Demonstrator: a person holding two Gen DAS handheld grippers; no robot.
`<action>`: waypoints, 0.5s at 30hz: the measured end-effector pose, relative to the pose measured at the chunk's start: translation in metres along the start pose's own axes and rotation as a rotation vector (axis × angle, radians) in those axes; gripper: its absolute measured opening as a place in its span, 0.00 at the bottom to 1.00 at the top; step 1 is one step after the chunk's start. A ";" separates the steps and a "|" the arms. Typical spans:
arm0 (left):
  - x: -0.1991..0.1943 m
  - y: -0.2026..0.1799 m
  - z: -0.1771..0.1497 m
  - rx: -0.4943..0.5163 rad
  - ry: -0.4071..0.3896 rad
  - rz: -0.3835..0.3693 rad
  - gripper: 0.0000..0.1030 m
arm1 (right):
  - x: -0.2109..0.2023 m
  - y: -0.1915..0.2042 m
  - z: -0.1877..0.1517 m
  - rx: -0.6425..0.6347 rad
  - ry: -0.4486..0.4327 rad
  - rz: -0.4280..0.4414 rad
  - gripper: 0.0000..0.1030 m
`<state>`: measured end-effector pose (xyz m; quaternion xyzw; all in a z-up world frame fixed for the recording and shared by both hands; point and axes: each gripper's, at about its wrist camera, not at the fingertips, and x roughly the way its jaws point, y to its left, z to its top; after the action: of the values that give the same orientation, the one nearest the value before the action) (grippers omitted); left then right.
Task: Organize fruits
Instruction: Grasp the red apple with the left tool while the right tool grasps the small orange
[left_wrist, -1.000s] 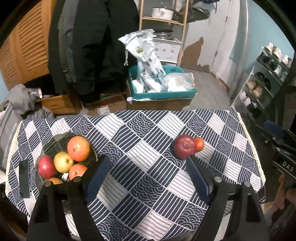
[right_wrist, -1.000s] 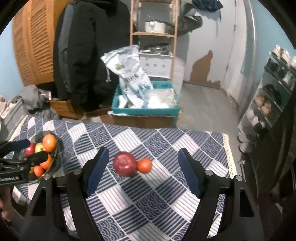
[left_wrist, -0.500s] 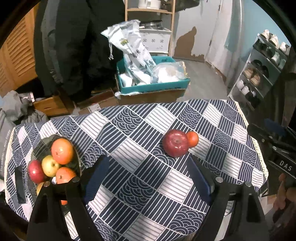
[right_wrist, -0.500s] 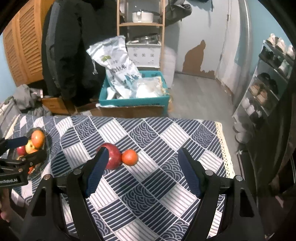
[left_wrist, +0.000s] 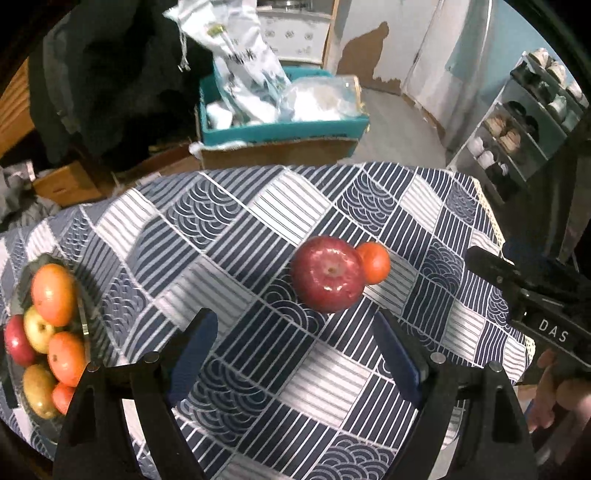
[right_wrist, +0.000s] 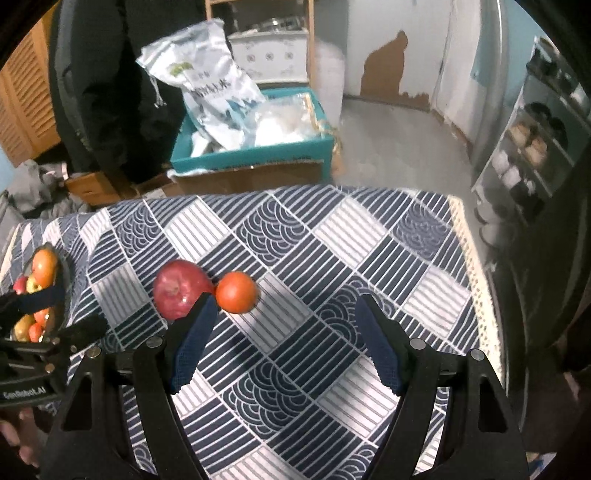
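Observation:
A red apple (left_wrist: 328, 277) and a small orange (left_wrist: 375, 262) lie touching on the patterned tablecloth (left_wrist: 236, 236). My left gripper (left_wrist: 295, 325) hovers open just in front of the apple, nothing between its fingers. In the right wrist view the same apple (right_wrist: 179, 288) and orange (right_wrist: 236, 291) lie ahead and to the left of my open, empty right gripper (right_wrist: 284, 310); its left finger (right_wrist: 192, 332) overlaps the apple's edge. A dark bowl (left_wrist: 22, 280) holding several apples and oranges stands at the table's left end, also visible as the bowl (right_wrist: 64, 273).
Beyond the table's far edge stand a teal box (left_wrist: 280, 125) with bags, cardboard boxes and a dark coat (left_wrist: 110, 74). A shoe rack (left_wrist: 532, 122) is at the right. The right gripper's body (left_wrist: 535, 295) shows at the right edge; the left gripper's body (right_wrist: 33, 350) at the left.
Both grippers have come down and closer to the table. The apple and orange look larger and nearer in both views. Neither fruit has moved.

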<state>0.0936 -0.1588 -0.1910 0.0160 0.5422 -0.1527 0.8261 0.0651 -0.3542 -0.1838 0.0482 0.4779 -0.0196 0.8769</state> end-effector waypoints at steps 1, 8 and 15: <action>0.007 -0.001 0.002 -0.005 0.014 -0.004 0.85 | 0.005 -0.002 0.000 0.010 0.007 0.004 0.75; 0.035 -0.014 0.009 0.034 0.047 0.007 0.85 | 0.034 -0.009 0.001 0.031 0.058 0.007 0.75; 0.066 -0.023 0.012 0.058 0.088 0.001 0.85 | 0.050 -0.017 -0.004 0.072 0.091 0.003 0.75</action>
<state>0.1218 -0.1982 -0.2421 0.0473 0.5734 -0.1670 0.8007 0.0880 -0.3701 -0.2290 0.0812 0.5162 -0.0335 0.8519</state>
